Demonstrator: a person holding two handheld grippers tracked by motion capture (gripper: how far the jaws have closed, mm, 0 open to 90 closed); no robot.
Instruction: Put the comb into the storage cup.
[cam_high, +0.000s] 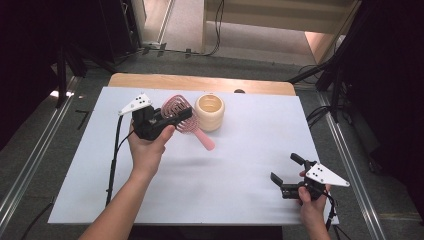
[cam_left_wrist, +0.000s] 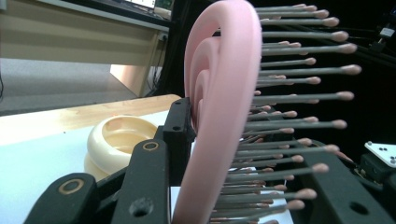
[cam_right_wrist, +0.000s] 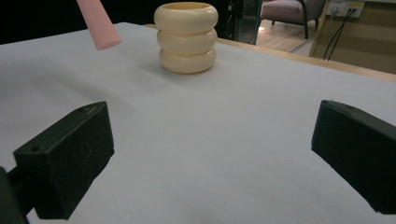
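Left hand-held gripper (cam_high: 172, 119) clamping pink hairbrush (cam_high: 180, 116), upper left | right hand-held gripper (cam_high: 285, 174) sitting wide open, empty, lower right | cream holder (cam_high: 209, 112) standing beside brush

pink hairbrush (cam_high: 181, 117) in my left jaws
head clamped, handle slanting down beside the cream ringed cup (cam_high: 210, 112) near the table's far edge.
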